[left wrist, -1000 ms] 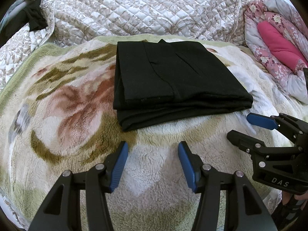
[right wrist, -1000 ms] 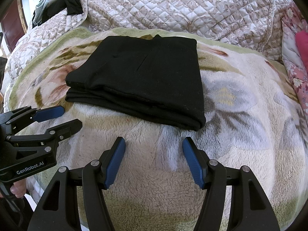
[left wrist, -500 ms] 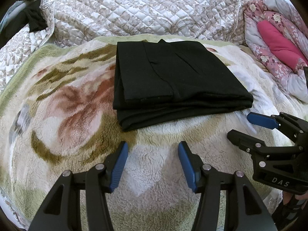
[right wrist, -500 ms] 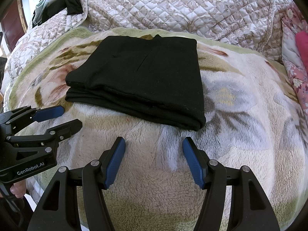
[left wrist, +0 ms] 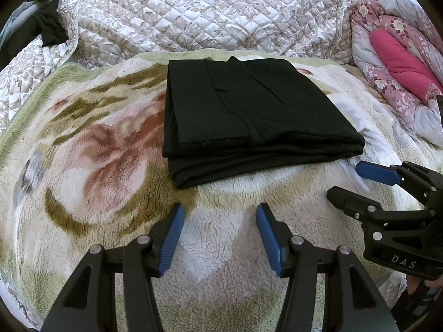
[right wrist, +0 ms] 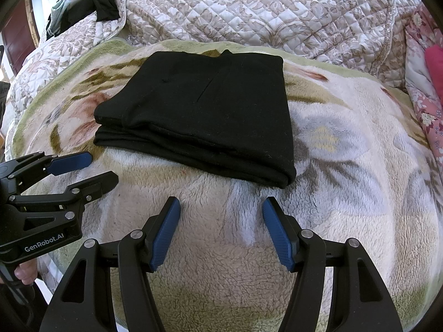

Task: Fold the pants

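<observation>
Nothing measurable has shifted since the earlier frames: pants, blanket and both tools sit where they did. Black pants lie folded into a compact, layered rectangle on the fleece floral blanket, toward its far side, close to the quilted bedspread heaped behind it. Stacked layers show along the near edge of the bundle; its upper surface is flat with a few seams showing.

Left gripper: jaws spread wide, blue pads facing each other across bare fleece, holding nothing, just short of the pants' near edge and not touching it. Right gripper: likewise spread wide with nothing between the pads, just short of the bundle's near right corner, apart from the cloth.

Each tool appears in the other's view: the right one at the right margin of the left view, the left one at the left margin of the right view, both over the blanket near the pants' side edges.

Pink floral bedding lies bunched at the far right. Dark clothing is piled at the far left beyond the bedspread.
</observation>
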`<state>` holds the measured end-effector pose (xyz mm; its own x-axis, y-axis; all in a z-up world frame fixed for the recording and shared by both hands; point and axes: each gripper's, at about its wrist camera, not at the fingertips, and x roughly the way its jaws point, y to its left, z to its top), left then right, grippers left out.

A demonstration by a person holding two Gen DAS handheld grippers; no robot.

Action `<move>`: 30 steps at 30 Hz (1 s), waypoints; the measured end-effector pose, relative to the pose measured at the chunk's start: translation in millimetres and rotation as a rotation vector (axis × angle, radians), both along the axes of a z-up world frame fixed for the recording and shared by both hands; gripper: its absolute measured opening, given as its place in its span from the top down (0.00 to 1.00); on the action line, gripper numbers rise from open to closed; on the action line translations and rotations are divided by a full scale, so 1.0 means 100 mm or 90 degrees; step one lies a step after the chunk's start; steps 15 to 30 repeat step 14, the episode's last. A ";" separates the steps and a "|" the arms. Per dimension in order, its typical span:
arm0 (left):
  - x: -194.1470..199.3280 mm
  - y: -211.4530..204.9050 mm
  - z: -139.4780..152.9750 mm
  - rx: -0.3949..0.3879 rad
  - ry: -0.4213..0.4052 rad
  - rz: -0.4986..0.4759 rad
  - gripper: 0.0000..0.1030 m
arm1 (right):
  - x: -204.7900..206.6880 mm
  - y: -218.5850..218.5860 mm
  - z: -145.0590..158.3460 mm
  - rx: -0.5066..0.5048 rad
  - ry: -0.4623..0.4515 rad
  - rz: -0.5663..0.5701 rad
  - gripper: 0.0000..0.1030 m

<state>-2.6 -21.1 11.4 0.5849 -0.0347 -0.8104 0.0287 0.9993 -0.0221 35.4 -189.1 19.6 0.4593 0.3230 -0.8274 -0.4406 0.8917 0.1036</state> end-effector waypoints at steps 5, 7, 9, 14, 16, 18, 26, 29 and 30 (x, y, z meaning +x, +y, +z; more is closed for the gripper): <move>0.00 0.00 0.00 0.000 0.000 0.000 0.45 | 0.00 0.00 0.00 0.000 0.000 0.000 0.39; 0.00 0.01 0.00 -0.001 0.000 -0.001 0.45 | -0.01 0.01 0.00 0.000 0.000 0.000 0.39; -0.01 0.02 0.00 -0.003 0.000 0.001 0.44 | -0.01 0.01 0.00 0.000 0.000 -0.001 0.39; -0.01 0.04 -0.01 -0.003 0.000 0.000 0.44 | -0.01 0.01 0.00 -0.001 -0.001 -0.001 0.39; -0.01 0.04 -0.01 -0.003 0.000 0.000 0.44 | -0.01 0.01 0.00 -0.001 -0.001 -0.001 0.39; -0.01 0.04 -0.01 -0.003 0.000 0.000 0.44 | -0.01 0.01 0.00 -0.001 -0.001 -0.001 0.39; -0.01 0.04 -0.01 -0.003 0.000 0.000 0.44 | -0.01 0.01 0.00 -0.001 -0.001 -0.001 0.39; -0.01 0.04 -0.01 -0.003 0.000 0.000 0.44 | -0.01 0.01 0.00 -0.001 -0.001 -0.001 0.39; -0.01 0.04 -0.01 -0.003 0.000 0.000 0.44 | -0.01 0.01 0.00 -0.001 -0.001 -0.001 0.39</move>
